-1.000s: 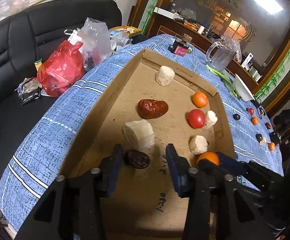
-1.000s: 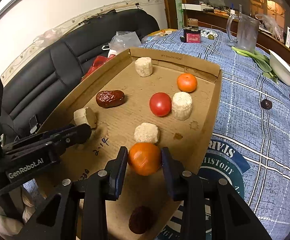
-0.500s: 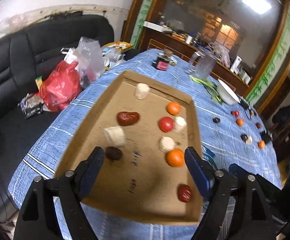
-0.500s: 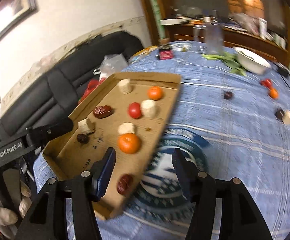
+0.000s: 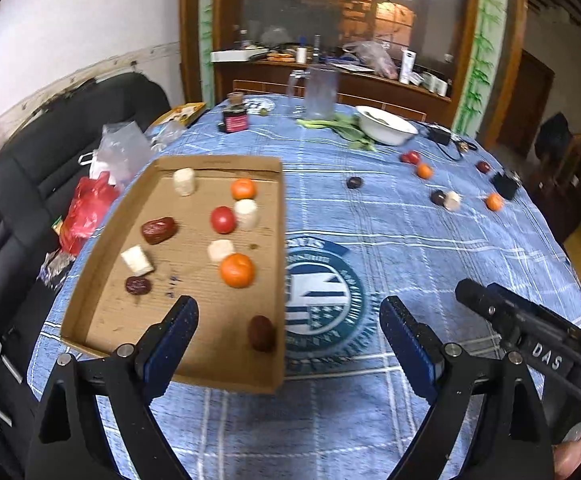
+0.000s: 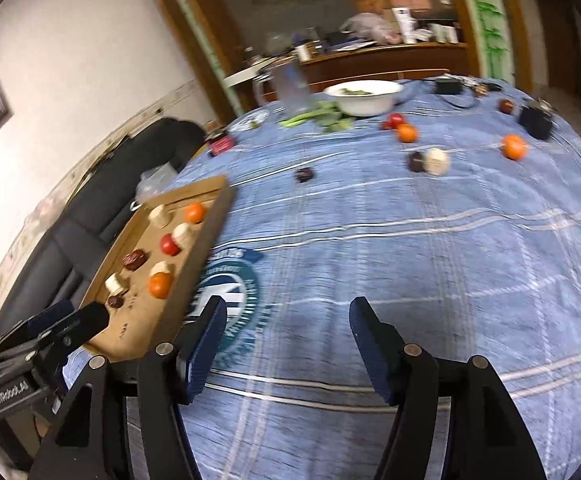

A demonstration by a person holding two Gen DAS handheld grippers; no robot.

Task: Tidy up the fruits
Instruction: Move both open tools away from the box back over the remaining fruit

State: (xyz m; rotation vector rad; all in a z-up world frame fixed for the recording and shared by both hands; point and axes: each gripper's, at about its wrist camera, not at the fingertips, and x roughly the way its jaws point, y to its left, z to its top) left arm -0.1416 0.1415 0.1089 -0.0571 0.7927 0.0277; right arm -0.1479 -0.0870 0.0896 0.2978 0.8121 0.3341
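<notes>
A cardboard tray point(image 5: 102, 320) point(image 6: 214, 220) lies on the blue tablecloth at the left. It holds two oranges point(image 5: 237, 270) point(image 5: 243, 189), a tomato point(image 5: 223, 219), red dates point(image 5: 158, 230) and several white chunks point(image 5: 137, 260). More fruit lies loose at the far right of the table: oranges point(image 6: 514, 146) point(image 6: 406, 133), a tomato point(image 6: 395, 120), dark dates point(image 6: 304, 175) and a white chunk point(image 6: 436, 161). My left gripper point(image 5: 288, 330) is open and empty above the tray's near right corner. My right gripper point(image 6: 286, 330) is open and empty above the bare cloth.
A white bowl point(image 5: 386, 124) with greens beside it, a glass pitcher point(image 5: 318, 94) and a small dark jar point(image 5: 234, 118) stand at the table's far side. A black sofa point(image 5: 18, 168) with plastic bags point(image 5: 90, 208) is to the left. A small black box point(image 6: 534, 120) sits far right.
My right gripper let go of the orange in the tray and opened. Both grippers pulled back and up from the tray and swung right toward the open table.
</notes>
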